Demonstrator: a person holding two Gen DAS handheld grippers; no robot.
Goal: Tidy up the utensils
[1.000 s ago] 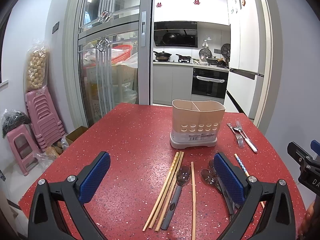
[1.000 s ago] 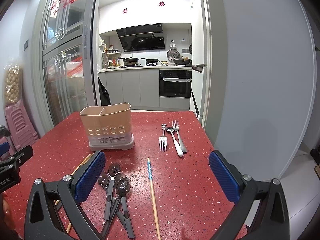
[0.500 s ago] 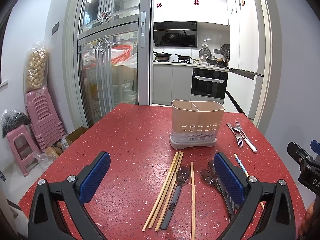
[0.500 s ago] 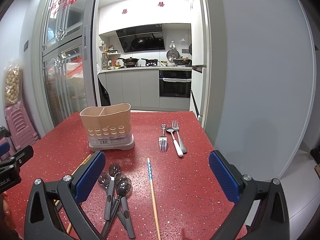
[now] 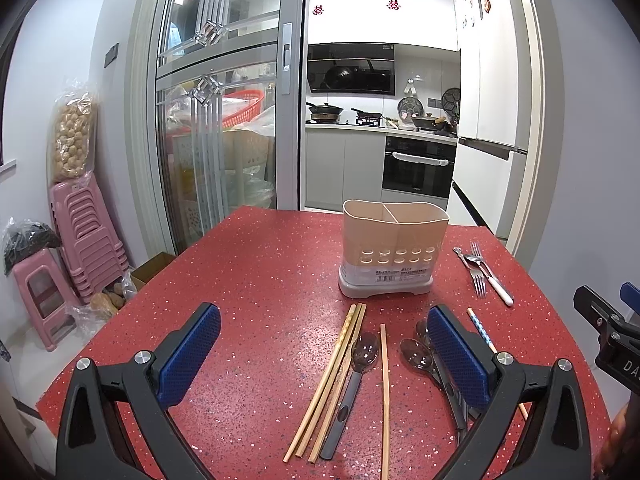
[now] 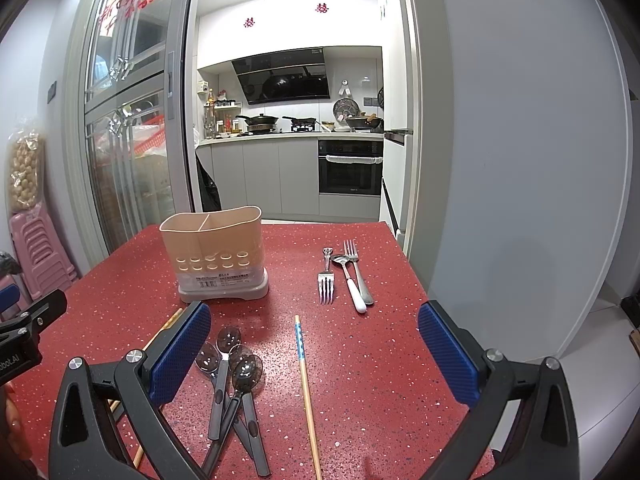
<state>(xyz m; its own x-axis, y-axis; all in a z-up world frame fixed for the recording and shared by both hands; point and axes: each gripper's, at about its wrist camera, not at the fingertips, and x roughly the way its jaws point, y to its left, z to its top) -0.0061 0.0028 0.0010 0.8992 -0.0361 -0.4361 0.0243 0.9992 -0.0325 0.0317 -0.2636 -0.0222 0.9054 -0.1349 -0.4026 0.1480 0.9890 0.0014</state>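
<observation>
A beige two-compartment utensil holder (image 5: 394,252) (image 6: 220,256) stands upright on the red table. Wooden chopsticks (image 5: 332,380) lie in front of it, with a grey-handled spoon (image 5: 352,384) among them. More grey-handled spoons (image 6: 236,392) lie in a pile, beside a blue-tipped chopstick (image 6: 306,384). Two forks and a white-handled spoon (image 6: 348,276) lie to the holder's right. My left gripper (image 5: 324,360) is open and empty above the chopsticks. My right gripper (image 6: 314,356) is open and empty above the blue-tipped chopstick.
The red speckled table (image 5: 256,280) ends at a right edge (image 6: 416,280) close to the forks. Pink stools (image 5: 76,240) stand on the floor at the left. A kitchen doorway (image 5: 380,140) lies beyond the table's far edge.
</observation>
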